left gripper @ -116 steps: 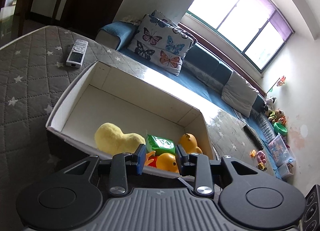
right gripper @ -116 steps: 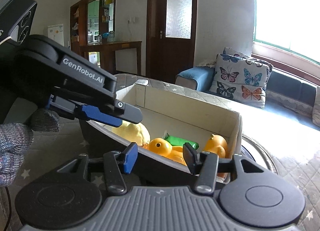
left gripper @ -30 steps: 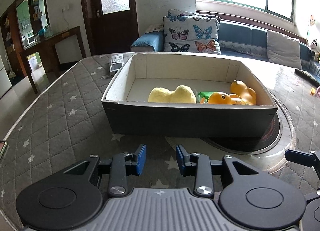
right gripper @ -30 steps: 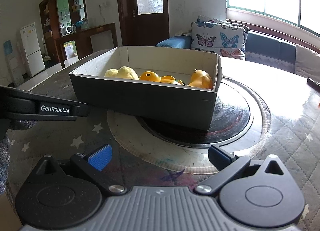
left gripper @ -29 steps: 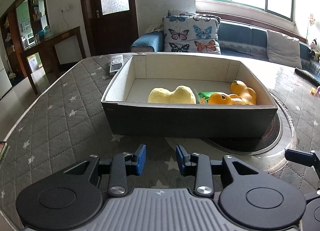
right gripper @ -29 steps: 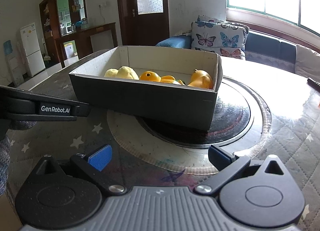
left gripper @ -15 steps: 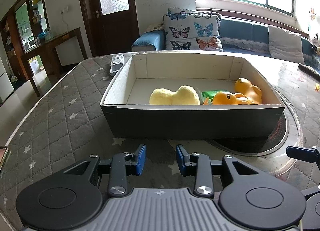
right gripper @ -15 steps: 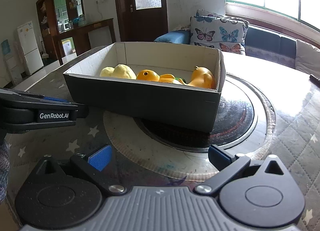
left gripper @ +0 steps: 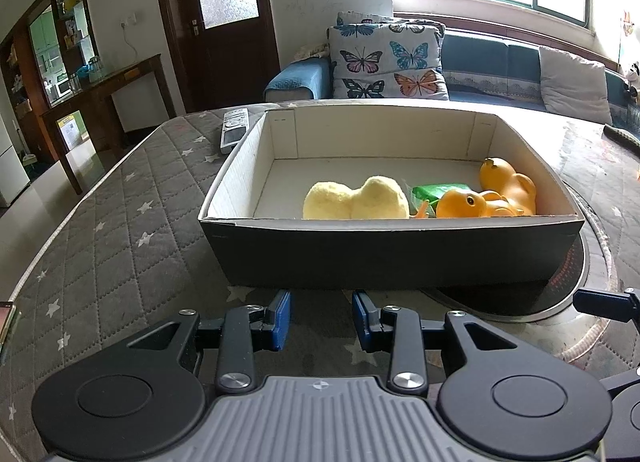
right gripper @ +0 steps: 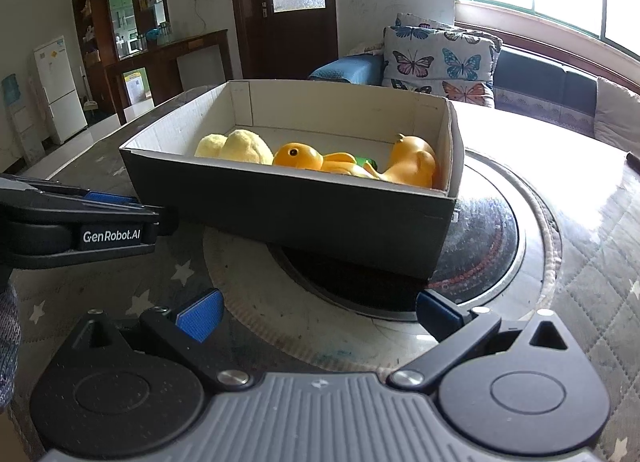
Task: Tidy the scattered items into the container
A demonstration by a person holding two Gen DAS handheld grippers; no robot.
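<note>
My left tool (left gripper: 321, 318) hangs just in front of the dark-sided, white-lined cardboard box (left gripper: 394, 252), its blue pads a narrow gap apart and gripping nothing. My right tool (right gripper: 318, 314) sits off the box's near right corner, spread wide and likewise empty. I judge both are parked back here because the tidying looks finished: nothing remains for them to pick up in front of the box.

Inside the box, against its near wall, lie a fluffy pale-yellow plush toy (left gripper: 355, 199), a green plastic packet (left gripper: 438, 190) and two glossy orange rubber ducks (left gripper: 486, 198), bunched toward the right end, where short drops over the near rim would land them.

The box rests on a round worktop covered in grey quilted cloth with white stars (left gripper: 120, 222), partly overlapping a dark circular inset (right gripper: 492, 238). A silver remote control (left gripper: 234, 130) lies just beyond the box's far left corner. Behind the box stand a blue sofa with butterfly-print cushions (left gripper: 386, 62), a dark wooden door and bright windows.
</note>
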